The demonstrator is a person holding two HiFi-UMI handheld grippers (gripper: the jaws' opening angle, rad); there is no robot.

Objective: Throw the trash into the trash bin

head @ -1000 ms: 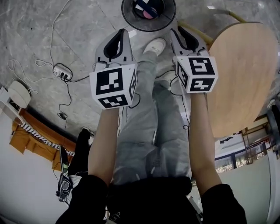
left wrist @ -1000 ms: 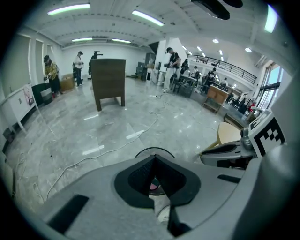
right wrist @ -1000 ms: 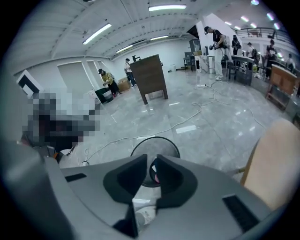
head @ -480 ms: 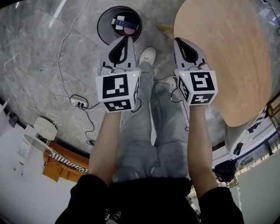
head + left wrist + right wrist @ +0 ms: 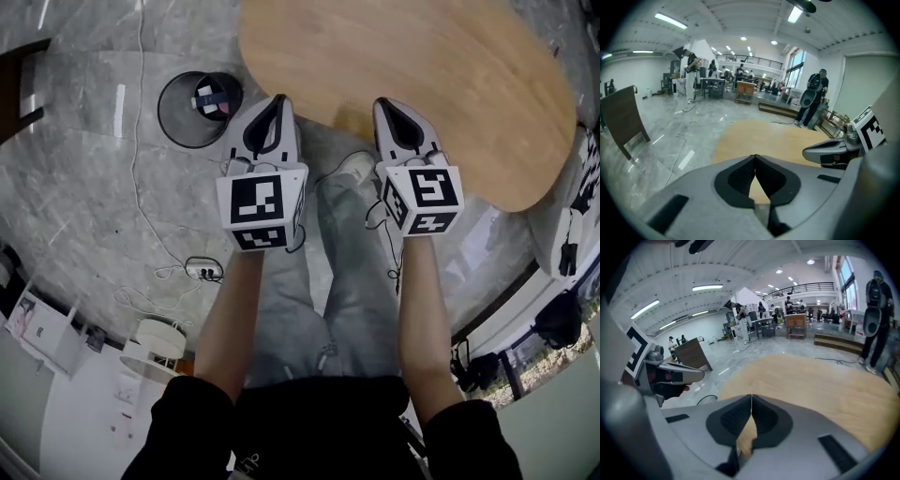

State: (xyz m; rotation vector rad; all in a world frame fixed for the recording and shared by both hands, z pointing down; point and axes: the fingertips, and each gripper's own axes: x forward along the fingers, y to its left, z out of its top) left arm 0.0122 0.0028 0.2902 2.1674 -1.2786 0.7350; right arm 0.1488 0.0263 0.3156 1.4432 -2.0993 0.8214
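A round black trash bin (image 5: 178, 117) stands on the grey floor at the upper left of the head view, with a few pieces of trash (image 5: 216, 97) lying inside it. My left gripper (image 5: 279, 98) is to the right of the bin, at the near edge of a wooden table (image 5: 422, 75). Its jaws are shut with nothing between them, tips touching (image 5: 754, 156). My right gripper (image 5: 382, 101) is held beside it over the same table edge. It too is shut and empty (image 5: 751, 395). Each gripper shows in the other's view.
The person's legs and a white shoe (image 5: 352, 167) are below the grippers. A power strip (image 5: 204, 272) and cables lie on the floor at left. A dark chair (image 5: 623, 117) stands left of the table. People stand far across the hall.
The view has swung from the bin to the table. The bin went from top centre to the upper left, and both grippers now point at the table's edge instead of the bin.
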